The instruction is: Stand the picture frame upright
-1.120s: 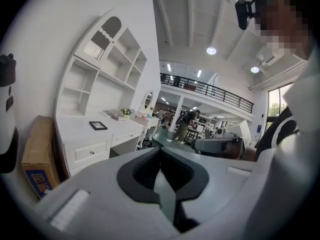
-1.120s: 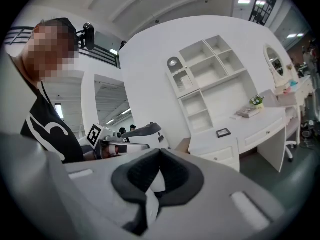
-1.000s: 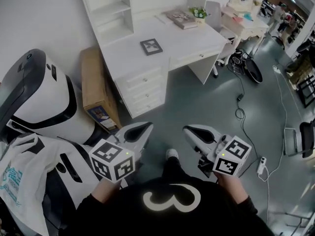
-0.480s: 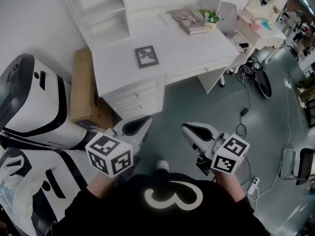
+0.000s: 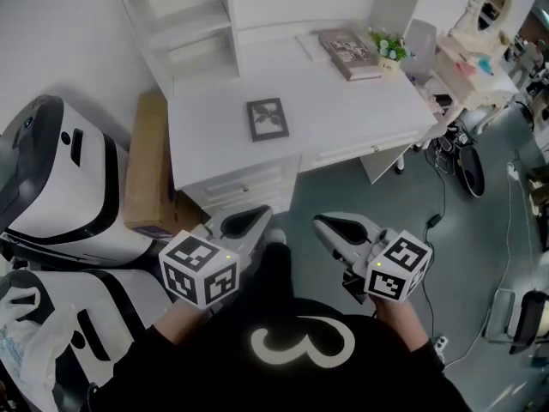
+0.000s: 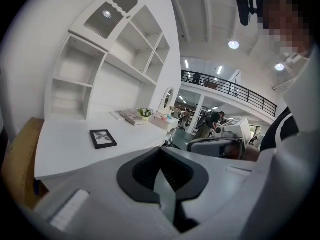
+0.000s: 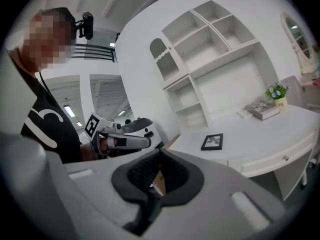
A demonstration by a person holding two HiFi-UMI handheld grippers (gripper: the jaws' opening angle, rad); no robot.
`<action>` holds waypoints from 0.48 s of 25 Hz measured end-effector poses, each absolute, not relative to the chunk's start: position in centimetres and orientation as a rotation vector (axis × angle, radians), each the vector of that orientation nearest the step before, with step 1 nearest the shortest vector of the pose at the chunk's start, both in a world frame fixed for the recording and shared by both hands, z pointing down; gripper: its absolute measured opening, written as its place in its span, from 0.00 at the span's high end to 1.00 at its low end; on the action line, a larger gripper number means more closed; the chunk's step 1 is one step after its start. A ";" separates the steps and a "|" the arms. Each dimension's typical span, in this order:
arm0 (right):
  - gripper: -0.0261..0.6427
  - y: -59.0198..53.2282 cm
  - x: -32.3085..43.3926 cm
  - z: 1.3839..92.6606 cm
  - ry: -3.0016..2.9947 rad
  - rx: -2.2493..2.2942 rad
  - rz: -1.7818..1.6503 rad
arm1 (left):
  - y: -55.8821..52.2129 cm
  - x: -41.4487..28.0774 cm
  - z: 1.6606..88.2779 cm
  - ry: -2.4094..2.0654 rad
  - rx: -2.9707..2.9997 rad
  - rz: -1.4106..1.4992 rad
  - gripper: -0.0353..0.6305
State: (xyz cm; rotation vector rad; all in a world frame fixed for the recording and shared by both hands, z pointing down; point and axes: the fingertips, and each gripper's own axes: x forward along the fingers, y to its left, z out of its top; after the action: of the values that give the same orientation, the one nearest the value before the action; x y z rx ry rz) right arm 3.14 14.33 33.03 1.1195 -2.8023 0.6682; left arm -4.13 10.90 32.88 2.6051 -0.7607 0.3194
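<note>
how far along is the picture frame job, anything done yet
Done: nothing; the picture frame lies flat on the white desk. In hand: nothing; left gripper and right gripper are shut, empty, short of the desk. Left: reach it, grip it, stand it upright.

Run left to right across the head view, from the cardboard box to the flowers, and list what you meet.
cardboard box → picture frame → book → flowers
</note>
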 end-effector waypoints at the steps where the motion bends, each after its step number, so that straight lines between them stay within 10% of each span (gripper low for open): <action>1: 0.96 13.1 3.3 33.3 -2.797 1.116 0.669 | 9.8 -4.1 33.2 -0.765 2.595 0.323 0.93; 12: 0.96 -2.6 6.3 38.1 -2.681 1.138 0.848 | -6.8 -2.4 37.9 -0.763 2.482 0.376 0.93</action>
State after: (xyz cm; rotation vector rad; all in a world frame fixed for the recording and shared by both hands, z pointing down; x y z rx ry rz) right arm 6.30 -2.60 38.07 1.1375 -2.6807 0.8482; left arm -2.38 -6.85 37.94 2.4821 -0.7631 0.3757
